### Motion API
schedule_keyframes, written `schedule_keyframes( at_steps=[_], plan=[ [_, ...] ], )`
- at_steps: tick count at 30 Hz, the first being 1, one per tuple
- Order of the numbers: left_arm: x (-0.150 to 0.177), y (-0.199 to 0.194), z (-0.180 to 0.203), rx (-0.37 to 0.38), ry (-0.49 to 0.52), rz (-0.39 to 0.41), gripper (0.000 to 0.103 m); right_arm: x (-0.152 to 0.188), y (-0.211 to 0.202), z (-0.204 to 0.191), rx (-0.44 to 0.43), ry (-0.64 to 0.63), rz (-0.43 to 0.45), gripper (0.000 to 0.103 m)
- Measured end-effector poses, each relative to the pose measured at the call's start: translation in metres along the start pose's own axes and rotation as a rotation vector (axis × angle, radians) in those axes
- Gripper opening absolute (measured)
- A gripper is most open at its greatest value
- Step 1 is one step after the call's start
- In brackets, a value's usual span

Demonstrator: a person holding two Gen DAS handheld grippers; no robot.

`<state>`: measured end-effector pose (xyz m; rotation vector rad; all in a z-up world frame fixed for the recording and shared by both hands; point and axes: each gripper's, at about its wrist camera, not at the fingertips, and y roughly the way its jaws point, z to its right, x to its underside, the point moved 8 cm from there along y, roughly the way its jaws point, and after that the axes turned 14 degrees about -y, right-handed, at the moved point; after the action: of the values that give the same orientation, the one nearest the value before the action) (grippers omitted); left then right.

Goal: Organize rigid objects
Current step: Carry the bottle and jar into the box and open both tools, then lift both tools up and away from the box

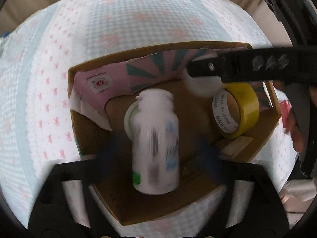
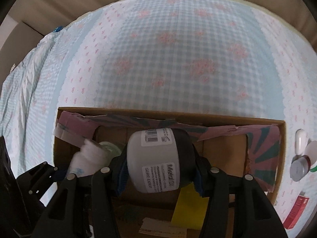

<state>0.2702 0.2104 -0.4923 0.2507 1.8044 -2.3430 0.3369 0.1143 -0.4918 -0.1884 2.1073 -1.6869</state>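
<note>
- Between your left tool's (image 1: 156, 158) widely spread fingers a white bottle (image 1: 155, 142) lies blurred, over the floor of the cardboard box (image 1: 198, 107); the pads are not pressing on it
- Your right tool (image 2: 156, 170) has a grey jar (image 2: 152, 158) with a black lid between its blue pads (image 2: 121, 176), above the box; whether the pads are pressing on it you cannot tell from this view
- Yellow tape roll (image 1: 235, 109) leans in the box's right part, near the far wall
- Pink and green patterned flaps (image 1: 138, 73) line the far side of the box
- Box sits on a bed with a checked, pink-flowered cover (image 2: 178, 59)
- Right of the box, small bottles (image 2: 303, 158) and a red packet (image 2: 297, 212) lie on the cover
</note>
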Motion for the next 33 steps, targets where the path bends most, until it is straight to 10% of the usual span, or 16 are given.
schedule_keyframes(
  at_steps=[2,21,33],
  plan=[
    [0.002,-0.005,0.004,0.012,0.015,0.014,0.103,-0.004,-0.003,0.001,-0.004,0.015,0.03,0.103],
    [0.037,-0.05,-0.013,-0.003,-0.044,0.054,0.103,0.008,-0.057,-0.005,0.052,0.036,0.154,0.103],
    [0.045,-0.167,0.007,-0.031,-0.103,0.145,0.103,0.05,-0.17,-0.036,0.104,0.042,0.208,0.103]
  ],
)
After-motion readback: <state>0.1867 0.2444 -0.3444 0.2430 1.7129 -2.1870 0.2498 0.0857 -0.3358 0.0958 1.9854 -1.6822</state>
